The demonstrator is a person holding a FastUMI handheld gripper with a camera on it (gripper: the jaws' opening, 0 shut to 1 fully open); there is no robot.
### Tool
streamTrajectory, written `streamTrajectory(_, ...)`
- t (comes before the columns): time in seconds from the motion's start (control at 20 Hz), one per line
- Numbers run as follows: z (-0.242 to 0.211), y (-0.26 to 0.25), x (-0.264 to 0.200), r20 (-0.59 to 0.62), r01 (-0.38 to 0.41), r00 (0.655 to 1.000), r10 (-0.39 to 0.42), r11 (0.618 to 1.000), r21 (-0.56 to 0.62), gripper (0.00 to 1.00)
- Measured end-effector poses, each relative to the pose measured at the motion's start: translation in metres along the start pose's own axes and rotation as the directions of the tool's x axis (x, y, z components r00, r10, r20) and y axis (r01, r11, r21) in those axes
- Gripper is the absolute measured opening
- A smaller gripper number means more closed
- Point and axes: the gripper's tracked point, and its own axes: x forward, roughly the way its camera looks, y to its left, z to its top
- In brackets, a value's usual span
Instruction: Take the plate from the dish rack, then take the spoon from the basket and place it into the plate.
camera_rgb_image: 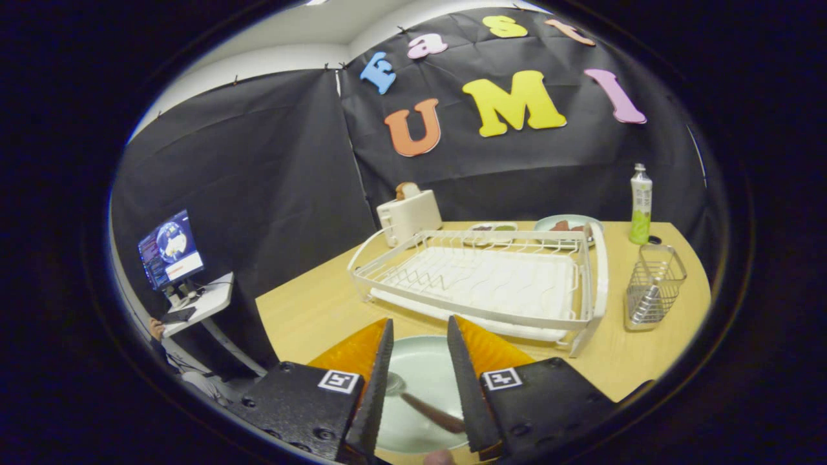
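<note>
Nearest of all, the gripper (418,336) hangs over the pale green plate (423,368) with its two fingers spread apart and pressing on nothing. Between them the spoon (423,403) lies in the plate, its shiny bowl by the left finger and its dark handle running toward the base of the right finger. That plate sits on the wooden table (303,310), near its front edge and just in front of the white dish rack (484,284). Only a narrow strip of bare wood separates plate rim from rack rim. Left of the rack the tabletop is open out to its slanted edge. To the right, the wire basket (654,284) stands apart from the rack, close to the table's right edge, with a bottle (640,203) behind it. Behind the rack sit a white toaster (408,216) and two dishes of food (530,229), close to the black wall. Off the table's left edge a monitor (171,248) stands on a small white desk.
</note>
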Motion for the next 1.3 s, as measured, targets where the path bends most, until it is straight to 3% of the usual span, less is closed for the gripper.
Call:
streamTrajectory(0.25, 0.024, -0.029, -0.017, 0.102, 0.161, 0.982, -0.16, 0.987, -0.004, 0.9)
streamTrajectory(0.35, 0.039, -0.036, -0.032, 0.154, 0.219, 0.964, -0.218, 0.976, 0.01, 0.97)
streamTrajectory(0.65, 0.091, -0.039, -0.087, 0.294, 0.381, 0.875, -0.384, 0.922, 0.071, 1.0)
streamTrajectory(0.8, 0.112, -0.031, -0.117, 0.349, 0.469, 0.812, -0.468, 0.879, 0.09, 1.0)
streamTrajectory(1.0, 0.124, -0.012, -0.144, 0.429, 0.499, 0.755, -0.496, 0.859, 0.116, 1.0)
streamTrajectory(1.3, 0.098, 0.009, -0.144, 0.434, 0.503, 0.756, -0.49, 0.859, 0.096, 1.0)
